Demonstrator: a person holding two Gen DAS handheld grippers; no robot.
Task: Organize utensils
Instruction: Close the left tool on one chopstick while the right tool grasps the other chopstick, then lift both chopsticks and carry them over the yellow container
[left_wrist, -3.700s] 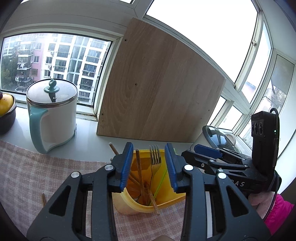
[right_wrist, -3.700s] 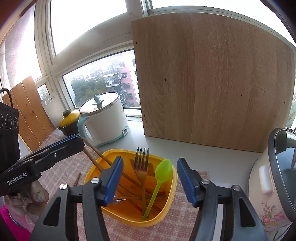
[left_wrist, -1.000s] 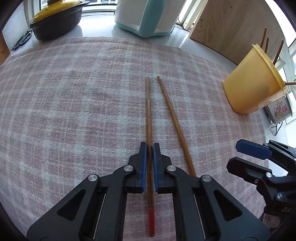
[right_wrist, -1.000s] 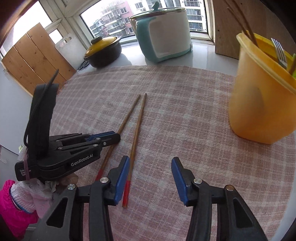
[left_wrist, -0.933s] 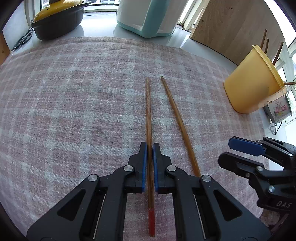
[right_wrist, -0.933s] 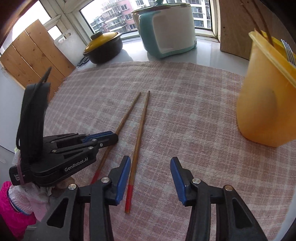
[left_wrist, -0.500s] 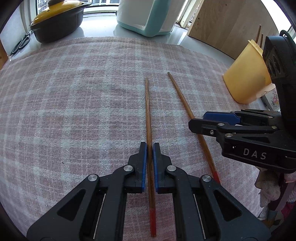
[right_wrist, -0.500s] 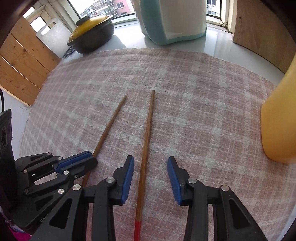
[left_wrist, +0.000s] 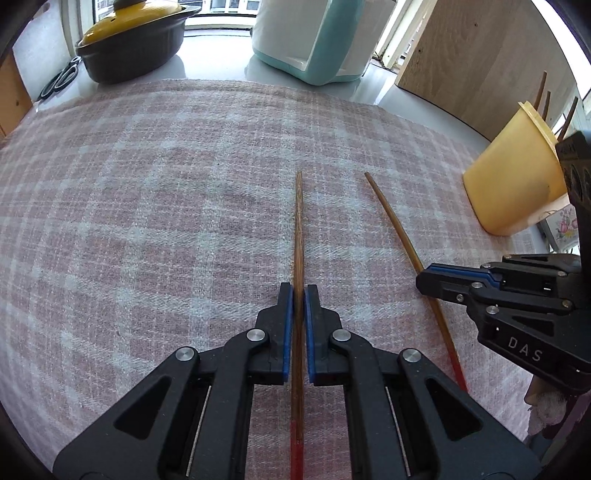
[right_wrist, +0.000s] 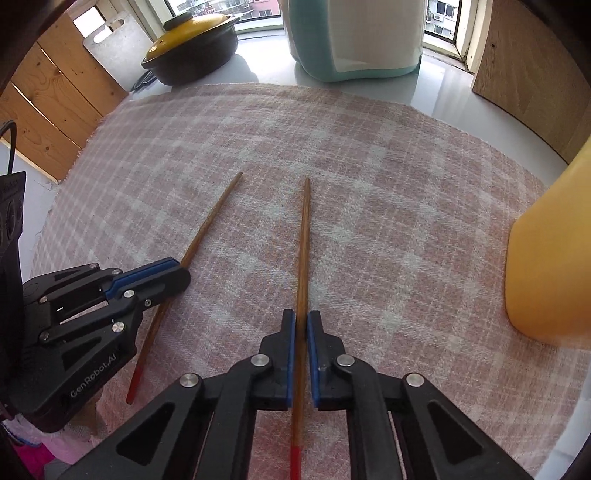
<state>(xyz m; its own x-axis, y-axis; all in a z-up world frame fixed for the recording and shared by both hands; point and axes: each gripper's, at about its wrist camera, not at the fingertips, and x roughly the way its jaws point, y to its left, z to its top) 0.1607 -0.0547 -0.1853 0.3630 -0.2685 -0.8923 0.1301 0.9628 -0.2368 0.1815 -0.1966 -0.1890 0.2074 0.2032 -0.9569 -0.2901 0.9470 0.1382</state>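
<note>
Holding one chopstick each, the left tool (left_wrist: 299, 295) and right tool (right_wrist: 301, 321) are pinched tight on them. The left chopstick (left_wrist: 298, 229) and right chopstick (right_wrist: 303, 251) lie on the checked cloth (left_wrist: 147, 221). Next, I think, both must lift and drop into the yellow cup (left_wrist: 513, 184).

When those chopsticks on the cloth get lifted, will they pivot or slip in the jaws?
Likely pivot: each gripper pinches its chopstick well behind midlength, leaving a long tip forward. Smooth slender wood could slip. They look stiff, so sagging is unlikely.
</note>
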